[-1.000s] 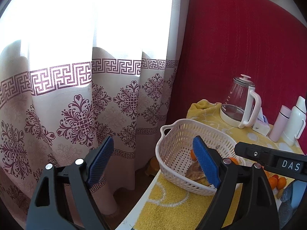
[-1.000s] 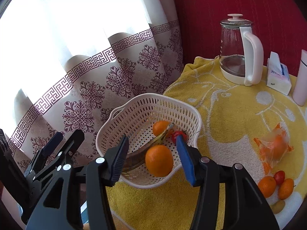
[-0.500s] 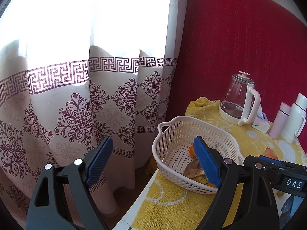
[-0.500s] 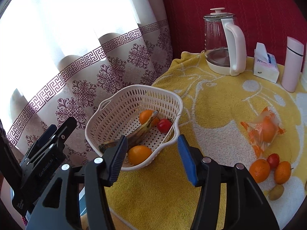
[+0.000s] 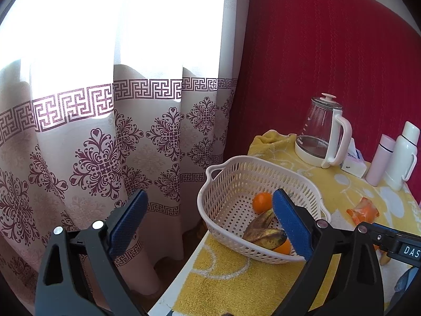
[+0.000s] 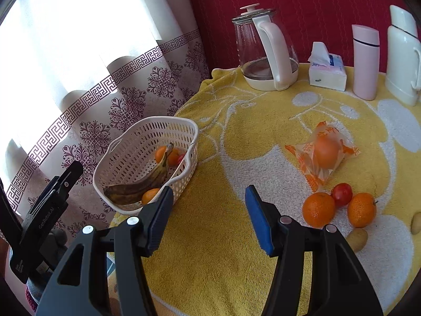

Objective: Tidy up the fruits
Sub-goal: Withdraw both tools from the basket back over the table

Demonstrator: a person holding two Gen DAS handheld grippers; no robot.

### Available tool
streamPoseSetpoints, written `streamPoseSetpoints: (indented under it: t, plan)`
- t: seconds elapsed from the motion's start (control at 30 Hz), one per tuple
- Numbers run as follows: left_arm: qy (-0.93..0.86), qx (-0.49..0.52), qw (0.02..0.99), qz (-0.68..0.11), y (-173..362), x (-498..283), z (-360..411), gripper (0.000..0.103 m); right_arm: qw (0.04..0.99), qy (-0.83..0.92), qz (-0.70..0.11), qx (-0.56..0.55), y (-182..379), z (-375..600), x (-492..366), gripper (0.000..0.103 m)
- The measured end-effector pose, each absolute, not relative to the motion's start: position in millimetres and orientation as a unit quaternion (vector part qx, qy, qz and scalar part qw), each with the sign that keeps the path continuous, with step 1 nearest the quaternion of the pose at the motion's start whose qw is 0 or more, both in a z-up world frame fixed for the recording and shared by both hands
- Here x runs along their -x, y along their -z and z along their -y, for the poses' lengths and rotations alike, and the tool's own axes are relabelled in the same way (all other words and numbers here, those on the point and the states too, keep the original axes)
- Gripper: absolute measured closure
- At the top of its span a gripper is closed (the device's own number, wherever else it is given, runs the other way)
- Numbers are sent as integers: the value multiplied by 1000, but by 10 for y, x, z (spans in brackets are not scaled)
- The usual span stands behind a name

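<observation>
Both tools gape empty; banana [image 6: 139, 184] lies lengthwise in basket [image 6: 189, 163], stem toward kettle [image 6: 265, 52].

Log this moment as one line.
left gripper: open, empty | right gripper: open, empty, over towel | basket: banana, oranges | outside: two oranges, tomato, bagged orange

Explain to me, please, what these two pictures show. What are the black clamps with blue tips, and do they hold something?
There is no robot here: a person holds one clamp-like gripper in each hand, and each carries a camera looking along its fingers. One picture comes from the left gripper, the other from the right gripper. Both are open and hold nothing. On the yellow cloth stands a white basket with a banana and oranges. Outside it lie a wrapped orange, two loose oranges and a tomato.
</observation>
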State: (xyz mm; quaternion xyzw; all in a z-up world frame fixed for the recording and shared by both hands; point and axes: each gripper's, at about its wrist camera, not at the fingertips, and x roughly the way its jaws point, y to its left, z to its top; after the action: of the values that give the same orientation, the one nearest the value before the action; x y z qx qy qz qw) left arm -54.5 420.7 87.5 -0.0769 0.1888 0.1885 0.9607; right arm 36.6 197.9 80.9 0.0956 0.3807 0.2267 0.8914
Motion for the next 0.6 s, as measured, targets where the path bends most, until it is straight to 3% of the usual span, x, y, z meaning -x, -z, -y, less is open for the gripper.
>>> streamPoseSetpoints:
  t: [0.6]
  plan:
    - [-166, 45, 965, -197, -834, 509, -3957, 6, 898, -160, -388, -135, -593, -1252, -272, 46]
